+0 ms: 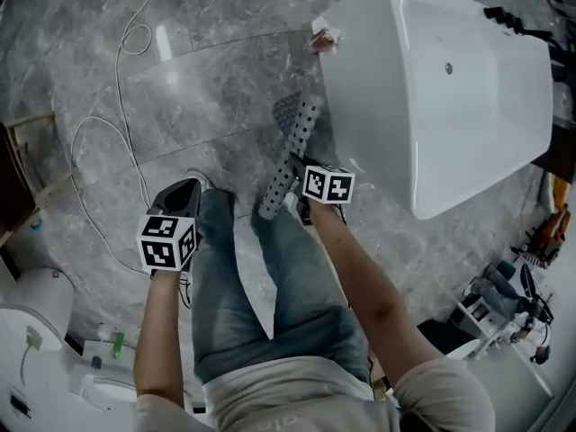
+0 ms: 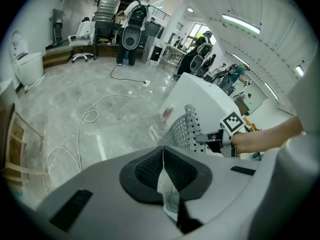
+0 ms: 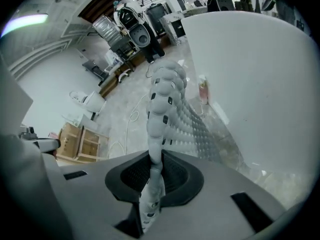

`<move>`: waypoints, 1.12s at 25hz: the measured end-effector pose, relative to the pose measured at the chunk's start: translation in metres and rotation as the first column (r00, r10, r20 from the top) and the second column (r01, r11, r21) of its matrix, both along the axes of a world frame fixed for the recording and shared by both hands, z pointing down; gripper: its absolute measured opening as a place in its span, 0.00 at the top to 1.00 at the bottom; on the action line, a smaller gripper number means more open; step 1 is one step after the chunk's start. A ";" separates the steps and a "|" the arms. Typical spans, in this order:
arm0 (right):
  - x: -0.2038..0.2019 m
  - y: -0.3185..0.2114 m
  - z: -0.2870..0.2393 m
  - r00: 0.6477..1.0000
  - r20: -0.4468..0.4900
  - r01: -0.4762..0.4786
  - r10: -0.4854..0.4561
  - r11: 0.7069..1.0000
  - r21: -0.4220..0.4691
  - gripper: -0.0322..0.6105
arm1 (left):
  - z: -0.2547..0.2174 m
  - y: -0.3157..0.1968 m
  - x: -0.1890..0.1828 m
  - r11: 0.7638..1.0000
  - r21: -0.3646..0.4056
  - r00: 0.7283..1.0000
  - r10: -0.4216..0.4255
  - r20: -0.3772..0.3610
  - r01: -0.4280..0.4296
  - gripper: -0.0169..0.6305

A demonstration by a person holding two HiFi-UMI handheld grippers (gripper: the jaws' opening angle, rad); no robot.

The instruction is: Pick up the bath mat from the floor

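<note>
Bath mat (image 1: 292, 156): grey, full of holes, bunched lengthwise into a narrow band. In the head view its long axis runs from just in front of the person's right knee, up and away toward the near corner of the bathtub (image 1: 450, 88), leaning a little right. The near end is raised. The far end fans out into a flat mesh patch low on the floor (image 1: 207, 88), just beside the tub's foot.

Right tool (image 1: 299, 201): closed on the mat's near end. In the right gripper view the band (image 3: 160, 109) rises straight out from between the pads (image 3: 172, 176), which press on it from both sides. Beyond that it widens toward the tub wall.

Left tool (image 1: 183, 190): low by the person's left leg, well apart from the mat. In the left gripper view its jaws meet on a thin pale strip (image 2: 167, 189); I cannot tell what that strip is. The same view shows the mat (image 2: 186, 129) standing up across the way.

Writing: each tool's cube (image 1: 327, 185) carries black-and-white square markers, patterns only. A small pinkish bottle (image 1: 324, 39) sits at the tub's corner, label too small to read.

Also noted: a white cable (image 1: 126, 151) loops over the floor at the left, and a toilet (image 1: 36, 304) stands near the lower left corner.
</note>
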State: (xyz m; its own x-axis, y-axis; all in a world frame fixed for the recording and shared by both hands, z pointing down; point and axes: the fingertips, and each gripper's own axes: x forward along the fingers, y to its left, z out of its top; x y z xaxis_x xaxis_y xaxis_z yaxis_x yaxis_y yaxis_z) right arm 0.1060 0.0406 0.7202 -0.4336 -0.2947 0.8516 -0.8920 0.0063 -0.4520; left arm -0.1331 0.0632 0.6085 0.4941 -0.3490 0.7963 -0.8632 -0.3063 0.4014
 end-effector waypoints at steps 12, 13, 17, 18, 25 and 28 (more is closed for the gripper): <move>0.001 -0.036 -0.149 0.991 0.137 -0.030 0.012 0.991 0.130 0.85 | -0.091 -0.023 0.048 0.998 0.070 0.999 -0.005 -0.035 0.007 0.95; 0.000 -0.040 -0.163 0.989 0.150 -0.028 0.007 0.990 0.141 0.85 | -0.100 -0.025 0.050 0.997 0.079 0.999 -0.009 -0.036 0.012 0.95; -0.010 -0.054 -0.228 0.977 0.209 -0.008 -0.033 0.982 0.191 0.85 | -0.144 -0.034 0.054 0.992 0.119 0.999 -0.038 -0.037 0.042 0.95; -0.013 -0.056 -0.245 0.974 0.222 0.000 -0.047 0.978 0.207 0.85 | -0.156 -0.037 0.055 0.990 0.131 0.998 -0.045 -0.036 0.049 0.95; -0.018 -0.069 -0.351 0.953 0.289 0.008 -0.095 0.957 0.289 0.85 | -0.247 -0.058 0.062 0.971 0.223 0.996 -0.073 -0.046 0.081 0.95; -0.018 -0.066 -0.392 0.941 0.319 0.003 -0.111 0.947 0.321 0.85 | -0.284 -0.058 0.070 0.964 0.253 0.996 -0.065 -0.068 0.081 0.95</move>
State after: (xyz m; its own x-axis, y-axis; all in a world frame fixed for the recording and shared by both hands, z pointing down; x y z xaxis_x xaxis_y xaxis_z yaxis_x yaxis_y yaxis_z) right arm 0.0885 -0.0253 0.3285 -0.6966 -0.4878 0.5262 -0.6868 0.2413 -0.6856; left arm -0.0634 0.0050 0.3249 0.5027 -0.5736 0.6467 -0.8644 -0.3421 0.3685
